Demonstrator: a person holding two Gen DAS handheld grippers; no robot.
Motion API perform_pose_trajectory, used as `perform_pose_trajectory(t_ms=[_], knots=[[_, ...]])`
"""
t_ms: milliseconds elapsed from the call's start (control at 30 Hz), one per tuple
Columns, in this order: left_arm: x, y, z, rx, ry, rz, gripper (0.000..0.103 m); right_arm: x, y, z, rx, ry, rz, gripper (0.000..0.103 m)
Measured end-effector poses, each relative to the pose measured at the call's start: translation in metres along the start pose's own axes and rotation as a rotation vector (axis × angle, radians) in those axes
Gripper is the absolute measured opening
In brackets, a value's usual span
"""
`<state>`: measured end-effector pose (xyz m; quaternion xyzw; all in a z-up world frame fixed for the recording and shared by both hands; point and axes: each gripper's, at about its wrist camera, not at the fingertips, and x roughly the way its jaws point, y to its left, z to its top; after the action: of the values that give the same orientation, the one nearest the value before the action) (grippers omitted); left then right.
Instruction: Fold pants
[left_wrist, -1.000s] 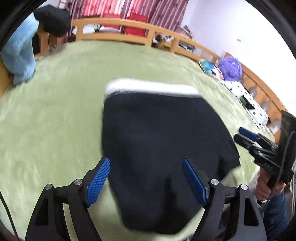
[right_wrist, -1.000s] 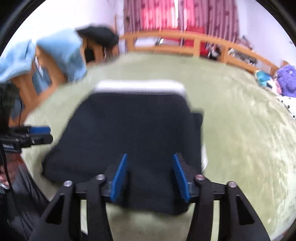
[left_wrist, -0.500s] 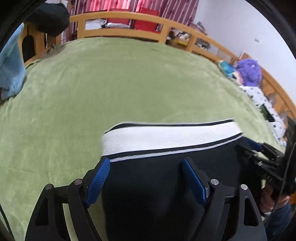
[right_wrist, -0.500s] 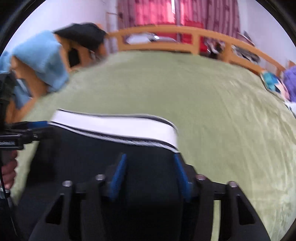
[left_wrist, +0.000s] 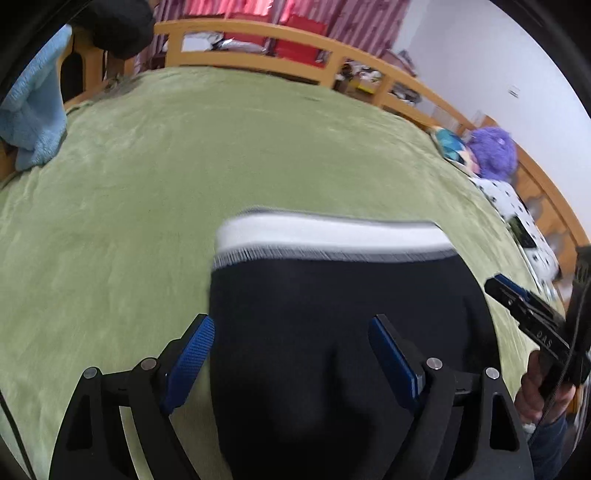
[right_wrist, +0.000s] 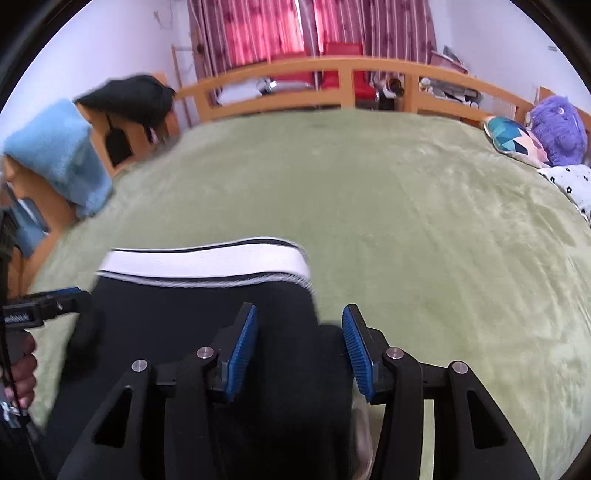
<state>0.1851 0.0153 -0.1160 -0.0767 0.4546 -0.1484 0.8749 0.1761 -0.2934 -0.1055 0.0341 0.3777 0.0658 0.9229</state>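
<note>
Both grippers, left (left_wrist: 291, 354) and right (right_wrist: 299, 347), spread over black pants (left_wrist: 332, 332) on green blanket (left_wrist: 184, 166).

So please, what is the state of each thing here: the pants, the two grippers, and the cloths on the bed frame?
Black pants: folded on the green blanket, white waistband on the far side.
Left gripper: open, over the pants.
Right gripper: open, over the pants' right edge.
Blue towel: draped over the wooden bed frame.
Black garment: draped over the frame.

Even, soft indoor light; red curtains (right_wrist: 314, 33) glow backlit at upper centre. Strong fisheye curvature, dark vignetted corners. Motion blur smears the waistband (left_wrist: 328, 236).
</note>
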Motion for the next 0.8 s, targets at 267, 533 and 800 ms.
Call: perform_pose_trajectory(t_ms=[267,533,800], knots=[[-0.021,-0.023,-0.106,0.056,0.078,0.001,0.086,-0.034,0.009,-0.093,-0.068,0.097,-0.044,0.051],[-0.035,-0.010,-0.127,-0.056,0.104,-0.015,0.090,-0.055,-0.016,-0.120,0.105,0.106,-0.052,0.057],[-0.100,-0.040,-0.102,-0.020,-0.027,-0.006,0.087,-0.118,-0.002,-0.091,0.126,0.016,-0.098,0.058]])
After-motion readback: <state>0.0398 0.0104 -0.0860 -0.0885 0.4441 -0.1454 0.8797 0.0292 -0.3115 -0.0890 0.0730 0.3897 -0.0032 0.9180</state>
